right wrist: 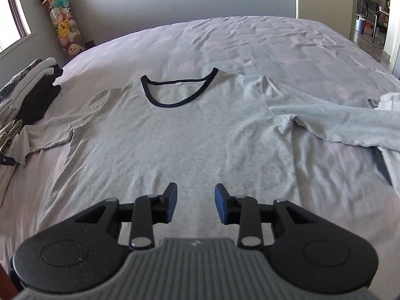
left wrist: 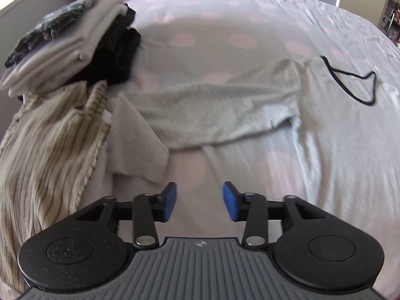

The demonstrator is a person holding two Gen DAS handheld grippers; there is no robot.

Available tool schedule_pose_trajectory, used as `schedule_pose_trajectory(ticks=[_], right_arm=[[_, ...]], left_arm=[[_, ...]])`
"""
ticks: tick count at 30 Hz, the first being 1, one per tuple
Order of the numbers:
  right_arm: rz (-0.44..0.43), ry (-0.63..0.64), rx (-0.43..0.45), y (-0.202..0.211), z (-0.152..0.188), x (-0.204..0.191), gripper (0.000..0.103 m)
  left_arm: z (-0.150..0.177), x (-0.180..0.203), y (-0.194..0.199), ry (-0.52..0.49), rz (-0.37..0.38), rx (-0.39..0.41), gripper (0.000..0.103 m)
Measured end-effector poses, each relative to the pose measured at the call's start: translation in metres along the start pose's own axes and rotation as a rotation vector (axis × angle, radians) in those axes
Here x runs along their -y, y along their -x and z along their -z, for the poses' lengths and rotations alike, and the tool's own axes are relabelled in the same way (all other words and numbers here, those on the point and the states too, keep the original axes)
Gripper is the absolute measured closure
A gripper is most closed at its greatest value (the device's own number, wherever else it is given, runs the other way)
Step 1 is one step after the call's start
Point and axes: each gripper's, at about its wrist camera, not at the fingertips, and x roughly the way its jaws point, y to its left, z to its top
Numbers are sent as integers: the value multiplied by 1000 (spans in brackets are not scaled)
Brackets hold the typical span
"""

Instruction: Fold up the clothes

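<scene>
Both grippers hover parted and empty: right gripper (right wrist: 195, 206) over the hem, left gripper (left wrist: 199, 201) beside the sleeve (left wrist: 212, 107). Grey shirt (right wrist: 175, 135) lies spread flat on the bed (right wrist: 250, 42); pinch single layers, fold straight. Folded stack (left wrist: 65, 47) waits beyond.

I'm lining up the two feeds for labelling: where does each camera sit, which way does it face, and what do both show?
Left wrist: on the left gripper, open above the bed sheet, facing the shirt's sleeve and the folded pile.
Right wrist: on the right gripper, open above the shirt's hem, facing the grey shirt and its collar.
Shared: shirt, pile, bed.
</scene>
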Motion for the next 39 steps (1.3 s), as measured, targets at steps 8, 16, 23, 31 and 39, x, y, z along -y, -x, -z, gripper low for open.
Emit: schedule_pose_trajectory(ticks=[8, 16, 23, 31, 39], right_arm=[[-53, 68, 31, -88, -15, -55, 66], [-106, 169, 125, -116, -6, -66, 65], [-110, 139, 148, -119, -13, -53, 65], [-100, 39, 183, -103, -17, -28, 65], [-101, -43, 236, -85, -24, -7, 65]], left_arm=[[-5, -15, -38, -68, -66, 41, 37], [-9, -36, -75, -22, -156, 0, 72], [-41, -48, -36, 47, -143, 84, 95], [-114, -62, 57, 148, -147, 222, 95], [-176, -52, 134, 209, -85, 334, 95]])
